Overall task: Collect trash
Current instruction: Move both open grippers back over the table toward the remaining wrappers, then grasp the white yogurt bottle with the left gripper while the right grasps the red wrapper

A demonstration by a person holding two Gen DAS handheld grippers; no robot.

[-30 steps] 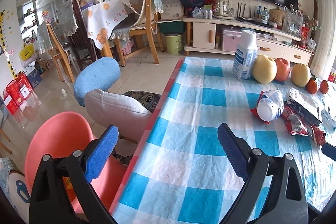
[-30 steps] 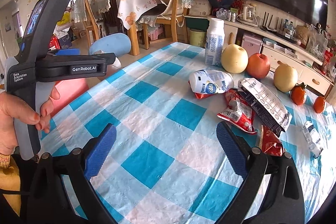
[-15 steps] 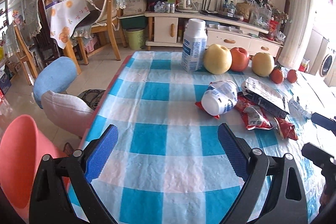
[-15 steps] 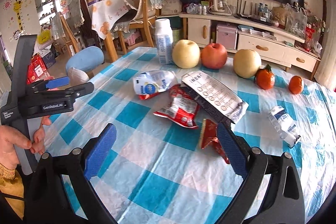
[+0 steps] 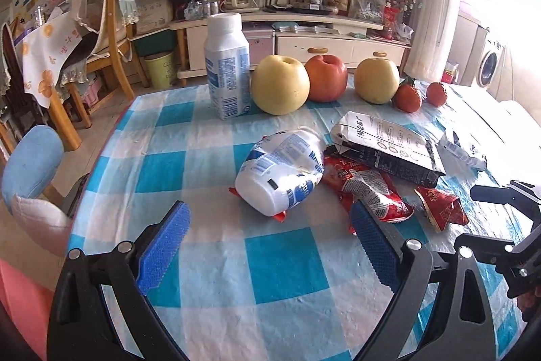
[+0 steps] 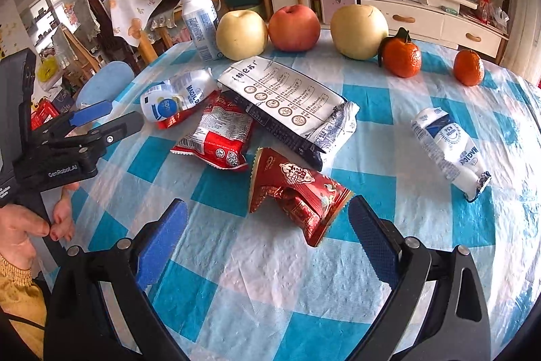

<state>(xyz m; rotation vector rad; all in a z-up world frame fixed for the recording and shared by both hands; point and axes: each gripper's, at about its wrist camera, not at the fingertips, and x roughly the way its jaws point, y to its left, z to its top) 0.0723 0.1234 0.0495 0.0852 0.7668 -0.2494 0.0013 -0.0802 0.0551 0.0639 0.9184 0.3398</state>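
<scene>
Trash lies on the blue checked tablecloth [image 5: 284,273]: a crushed white bottle [image 5: 280,171], a red snack wrapper [image 5: 368,192], a black-and-white flat carton [image 5: 385,141], a small red wrapper [image 5: 439,205] and a crumpled white pouch [image 6: 449,148]. My left gripper [image 5: 270,246] is open and empty, just short of the crushed bottle. My right gripper [image 6: 267,239] is open and empty, with the small red wrapper [image 6: 297,192] just ahead between its fingers. The crushed bottle [image 6: 175,93], red snack wrapper [image 6: 219,134] and carton [image 6: 287,100] also show in the right wrist view.
An upright white bottle [image 5: 226,63], two yellow pears [image 5: 280,83], a red apple [image 5: 326,76] and two tangerines [image 5: 407,97] stand in a row at the table's far edge. Chairs and a blue stool [image 5: 30,164] are left of the table.
Both grippers have moved forward over the table toward the trash; the left one swung right to face the crushed bottle, the right one closed in on the small red wrapper. Both stay open.
</scene>
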